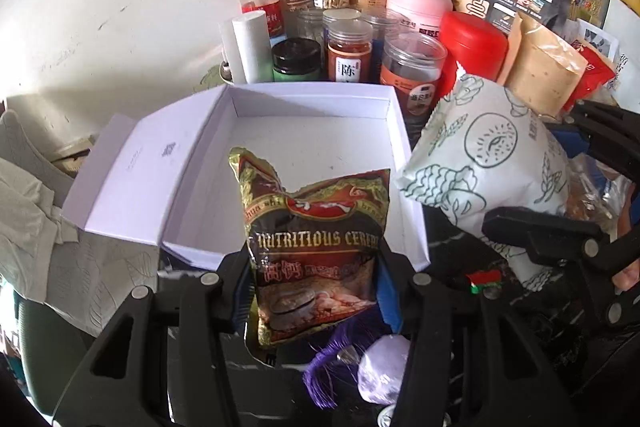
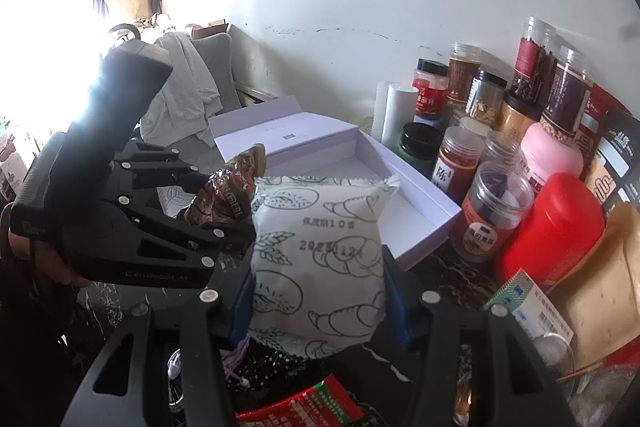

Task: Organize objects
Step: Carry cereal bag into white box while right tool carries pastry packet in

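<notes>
Both packets are soft, puffy and light, so they will sag and crinkle; you hold each across its lower body, which is the firm place to pinch. Your left gripper (image 1: 316,283) is clamped on the cereal packet (image 1: 316,247), held upright over the near edge of the open white box (image 1: 312,103). Your right gripper (image 2: 316,301) is clamped on the white bread packet (image 2: 320,259), just right of the other, near the box's right wall. Both tools tilt downward toward the box, with crowded jars (image 1: 348,55) beyond its far side.
</notes>
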Available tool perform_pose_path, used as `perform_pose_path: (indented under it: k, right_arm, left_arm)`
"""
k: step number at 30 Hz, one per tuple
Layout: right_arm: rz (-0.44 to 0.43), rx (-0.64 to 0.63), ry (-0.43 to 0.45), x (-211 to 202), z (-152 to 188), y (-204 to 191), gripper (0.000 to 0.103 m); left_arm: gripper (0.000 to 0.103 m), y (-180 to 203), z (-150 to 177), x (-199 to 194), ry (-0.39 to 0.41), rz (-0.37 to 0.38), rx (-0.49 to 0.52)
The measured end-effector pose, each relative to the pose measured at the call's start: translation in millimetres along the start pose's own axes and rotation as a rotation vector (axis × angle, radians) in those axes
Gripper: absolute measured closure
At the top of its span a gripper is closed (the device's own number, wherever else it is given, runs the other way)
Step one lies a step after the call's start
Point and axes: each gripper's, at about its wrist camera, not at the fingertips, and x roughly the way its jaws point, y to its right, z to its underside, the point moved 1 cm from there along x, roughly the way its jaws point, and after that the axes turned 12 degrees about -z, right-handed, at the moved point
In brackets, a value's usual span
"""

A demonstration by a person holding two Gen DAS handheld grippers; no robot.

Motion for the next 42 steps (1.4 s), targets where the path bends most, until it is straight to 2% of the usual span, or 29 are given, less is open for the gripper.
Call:
perform_pose_path:
  k: [12,16,20,23,27,32,42]
  right_arm:
    - [0.001,-0.028,0.032,22.7,-39.1,32.9,0.048]
    - [0.013,-0.031,0.031,30.9,-47.6,44.0,0.048]
    - [0.017,-0.025,0.048,37.0,-57.7,55.6,0.048]
    - [0.016,-0.011,0.054,43.8,-63.6,65.1,0.048]
    - [0.011,0.013,0.057,57.0,-68.8,77.7,0.048]
    - [-0.001,0.019,0.051,76.0,-69.0,88.5,0.048]
    - [-0.002,0.070,0.000,110.3,-58.0,109.6,0.048]
  left_arm:
    - [0.054,-12.3,-53.4,32.7,0.056,-0.119,0.040]
    - [0.054,-14.2,-70.8,44.2,0.068,-0.101,0.043]
    - [0.054,-15.8,-91.2,58.3,0.083,-0.140,0.055]
    - [0.054,-17.1,-101.2,69.3,0.087,-0.139,0.062]
    - [0.054,-20.7,-106.0,88.3,0.083,-0.122,0.067]
    - [0.054,-27.9,-103.9,123.3,0.009,-0.131,0.050]
    - [0.054,-31.0,-103.8,169.0,-0.046,-0.126,0.050]
